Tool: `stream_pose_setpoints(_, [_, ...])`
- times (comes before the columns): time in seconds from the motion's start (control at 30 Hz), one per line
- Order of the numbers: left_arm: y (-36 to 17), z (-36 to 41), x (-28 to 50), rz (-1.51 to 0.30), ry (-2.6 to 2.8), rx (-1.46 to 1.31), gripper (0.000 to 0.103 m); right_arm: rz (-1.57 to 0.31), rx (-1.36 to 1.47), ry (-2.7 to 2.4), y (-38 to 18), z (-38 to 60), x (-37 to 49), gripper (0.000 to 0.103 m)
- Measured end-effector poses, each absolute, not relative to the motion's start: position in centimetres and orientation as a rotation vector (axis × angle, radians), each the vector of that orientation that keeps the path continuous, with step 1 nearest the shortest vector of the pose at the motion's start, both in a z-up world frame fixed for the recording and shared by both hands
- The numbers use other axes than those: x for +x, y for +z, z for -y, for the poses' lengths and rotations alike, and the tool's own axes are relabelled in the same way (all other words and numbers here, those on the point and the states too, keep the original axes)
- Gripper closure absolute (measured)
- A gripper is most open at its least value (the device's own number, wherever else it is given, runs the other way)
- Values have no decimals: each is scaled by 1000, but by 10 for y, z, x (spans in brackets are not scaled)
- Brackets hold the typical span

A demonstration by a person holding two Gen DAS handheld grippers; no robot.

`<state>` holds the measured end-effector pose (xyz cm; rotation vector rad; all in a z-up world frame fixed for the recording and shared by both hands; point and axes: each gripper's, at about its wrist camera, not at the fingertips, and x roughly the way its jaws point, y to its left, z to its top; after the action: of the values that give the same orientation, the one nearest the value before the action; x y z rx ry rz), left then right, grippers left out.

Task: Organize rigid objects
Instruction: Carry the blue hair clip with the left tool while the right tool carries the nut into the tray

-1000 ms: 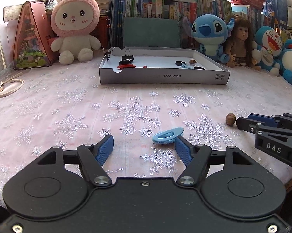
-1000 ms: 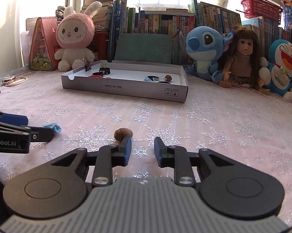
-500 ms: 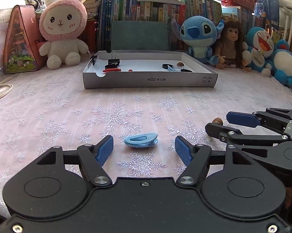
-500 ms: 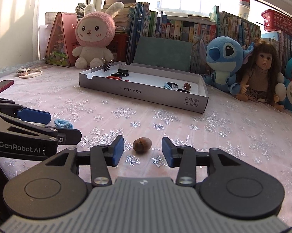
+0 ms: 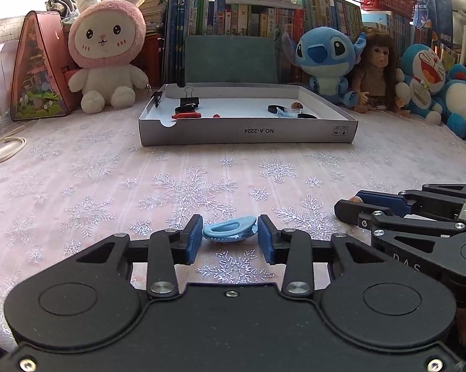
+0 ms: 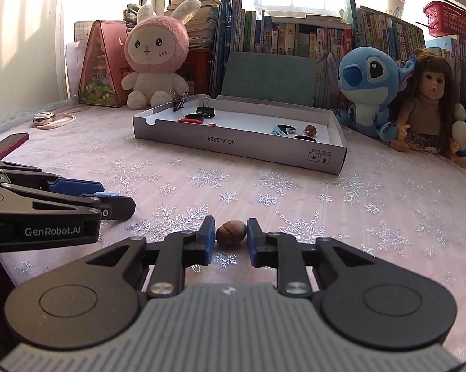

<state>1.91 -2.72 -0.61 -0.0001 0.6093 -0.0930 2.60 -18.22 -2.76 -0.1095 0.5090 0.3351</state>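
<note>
A light blue hair clip [image 5: 230, 232] lies on the tablecloth between the blue pads of my left gripper [image 5: 230, 236], which is shut on it. A brown nut [image 6: 230, 232] sits between the pads of my right gripper [image 6: 230, 238], which is shut on it. Both grippers are low at the near edge of the table, side by side. The right gripper [image 5: 357, 209] shows in the left wrist view and the left gripper [image 6: 109, 200] in the right wrist view. A grey cardboard tray [image 5: 248, 135] [image 6: 233, 142] at mid-table holds binder clips, red pieces, dark rings and another nut.
Plush toys, a doll [image 5: 377, 71], a pink triangular box [image 5: 37, 68] and books line the back. A cord loop [image 5: 6, 150] lies at the far left. A dark red flat object [image 6: 8, 147] lies at the left edge.
Both grippers have closed: the left on the blue clip, the right on the nut. Both moved forward a little so each object sits between the pads.
</note>
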Motion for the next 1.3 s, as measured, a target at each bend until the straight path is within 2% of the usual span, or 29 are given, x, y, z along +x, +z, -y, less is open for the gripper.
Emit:
stream_pose_setpoints(0.83, [28,17,48,-579,-111,5,67,-478,-53,263,-3,181,40,77])
stream_pose_setpoints(1.3, [53,10,99,-595,-166,-37,67,-528,76,220,16,198,88,77])
